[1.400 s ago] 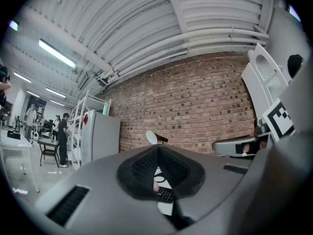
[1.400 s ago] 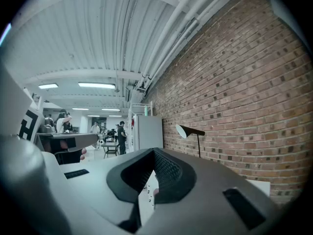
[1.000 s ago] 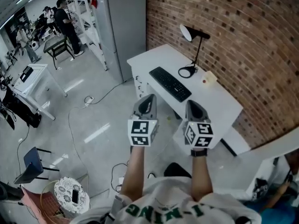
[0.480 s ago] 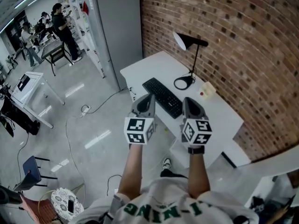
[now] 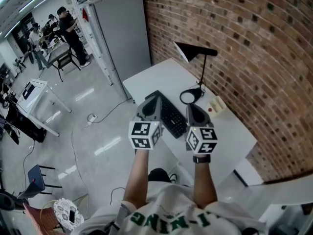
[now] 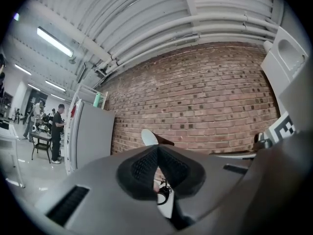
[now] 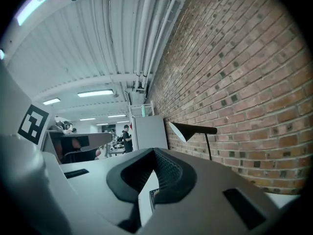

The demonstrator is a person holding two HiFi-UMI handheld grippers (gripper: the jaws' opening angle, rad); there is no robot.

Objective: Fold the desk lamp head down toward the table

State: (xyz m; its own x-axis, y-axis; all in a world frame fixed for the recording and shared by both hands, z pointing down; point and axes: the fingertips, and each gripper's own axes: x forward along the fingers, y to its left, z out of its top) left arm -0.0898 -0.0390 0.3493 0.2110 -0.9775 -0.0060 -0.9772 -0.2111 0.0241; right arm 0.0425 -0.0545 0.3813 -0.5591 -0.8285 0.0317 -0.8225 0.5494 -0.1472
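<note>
Currently, the left gripper (image 5: pixel 152 103) and the right gripper (image 5: pixel 192 110) are held level and side by side, overlapping the keyboard (image 5: pixel 171 116) on the white desk (image 5: pixel 161 77) in the head view. Both pairs of jaws are closed tip to tip, with nothing between them. The desk lamp (image 5: pixel 193 52) stands upright beyond the keyboard, against the brick wall (image 5: pixel 244 43). It is ahead of both grippers and well apart from them, with its black head raised on the stem.

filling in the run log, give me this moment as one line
left claw: shut, empty | right claw: shut, empty | desk lamp: on desk, head raised, untouched | fold: not started
</note>
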